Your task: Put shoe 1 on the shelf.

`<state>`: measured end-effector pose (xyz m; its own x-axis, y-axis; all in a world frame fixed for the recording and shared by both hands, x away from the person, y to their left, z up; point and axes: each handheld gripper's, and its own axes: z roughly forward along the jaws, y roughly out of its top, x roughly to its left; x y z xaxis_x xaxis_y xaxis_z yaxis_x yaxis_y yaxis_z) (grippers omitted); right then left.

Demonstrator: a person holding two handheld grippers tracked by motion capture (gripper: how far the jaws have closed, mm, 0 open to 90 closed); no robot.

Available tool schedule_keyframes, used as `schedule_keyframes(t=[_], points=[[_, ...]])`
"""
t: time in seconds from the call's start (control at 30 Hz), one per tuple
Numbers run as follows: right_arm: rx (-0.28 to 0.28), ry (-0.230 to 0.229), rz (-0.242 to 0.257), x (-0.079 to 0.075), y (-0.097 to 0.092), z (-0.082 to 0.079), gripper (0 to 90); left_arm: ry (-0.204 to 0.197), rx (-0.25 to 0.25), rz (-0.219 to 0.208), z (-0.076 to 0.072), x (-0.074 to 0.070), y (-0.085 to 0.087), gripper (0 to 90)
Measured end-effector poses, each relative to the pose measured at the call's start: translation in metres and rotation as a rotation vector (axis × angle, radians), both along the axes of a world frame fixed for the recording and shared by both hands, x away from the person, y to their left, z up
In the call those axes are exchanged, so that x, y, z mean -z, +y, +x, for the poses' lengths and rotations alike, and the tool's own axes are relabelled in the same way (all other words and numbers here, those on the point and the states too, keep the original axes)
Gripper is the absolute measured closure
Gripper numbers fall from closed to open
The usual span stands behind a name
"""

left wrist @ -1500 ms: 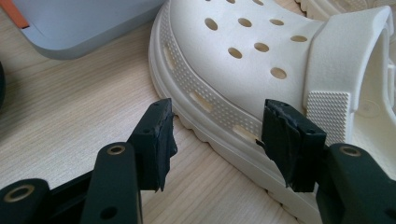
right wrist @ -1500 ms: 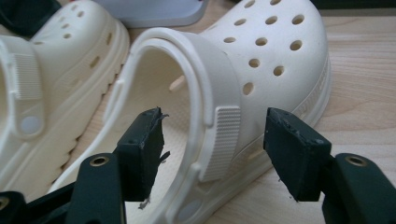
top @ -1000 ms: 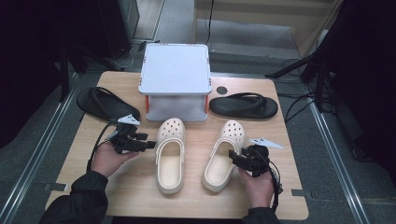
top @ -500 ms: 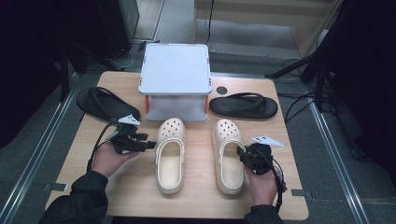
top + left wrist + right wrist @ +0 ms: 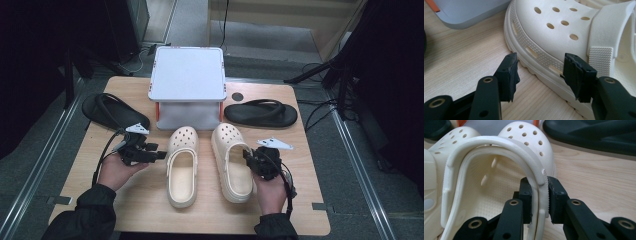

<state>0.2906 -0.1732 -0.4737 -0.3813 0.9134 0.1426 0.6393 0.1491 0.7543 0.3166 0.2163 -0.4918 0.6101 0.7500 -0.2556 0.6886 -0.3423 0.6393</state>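
Two cream clogs lie side by side in the middle of the wooden table, toes pointing away from me. My right gripper (image 5: 248, 158) (image 5: 539, 200) is shut on the right-hand wall and strap of the right clog (image 5: 231, 162) (image 5: 529, 135). My left gripper (image 5: 159, 155) (image 5: 540, 75) is open at the left side of the left clog (image 5: 182, 167) (image 5: 564, 25). One jaw is over the bare table and the other is against the clog's ribbed sole edge.
A grey-white box (image 5: 187, 82) with orange corners stands just behind the clogs' toes. One black flip-flop (image 5: 115, 111) lies at the back left, another (image 5: 261, 112) (image 5: 594, 135) at the back right. The table (image 5: 310, 185) has bare wood at the front right.
The right clog, angled a second ago, has had its heel swung to the right by my right gripper and now lies parallel to the left clog. The left gripper has stayed put.
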Motion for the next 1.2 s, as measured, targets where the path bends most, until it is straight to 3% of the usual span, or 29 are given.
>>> schedule_keyframes(t=[0.1,0.2,0.3,0.47,0.93,1.2], points=[[-0.024,0.005,-0.017,0.001,0.011,0.004,76.7,0.000,0.003,-0.001,-0.002,-0.001,0.002,54.2],[-0.038,0.009,-0.027,0.003,0.018,0.007,76.5,0.005,0.005,-0.028,-0.004,-0.003,0.004,62.0],[-0.044,0.013,-0.043,0.005,0.024,0.010,76.5,-0.016,0.002,-0.038,-0.007,-0.006,0.006,72.3],[-0.063,0.014,-0.067,0.007,0.032,0.011,76.2,-0.002,0.012,-0.048,-0.007,-0.005,0.008,86.3],[-0.106,0.015,-0.083,0.010,0.046,0.010,74.7,0.042,0.048,-0.002,-0.006,0.015,-0.010,86.6],[-0.141,0.025,-0.077,0.013,0.050,0.007,72.6,0.049,0.053,-0.010,-0.009,0.017,-0.011,87.3]])
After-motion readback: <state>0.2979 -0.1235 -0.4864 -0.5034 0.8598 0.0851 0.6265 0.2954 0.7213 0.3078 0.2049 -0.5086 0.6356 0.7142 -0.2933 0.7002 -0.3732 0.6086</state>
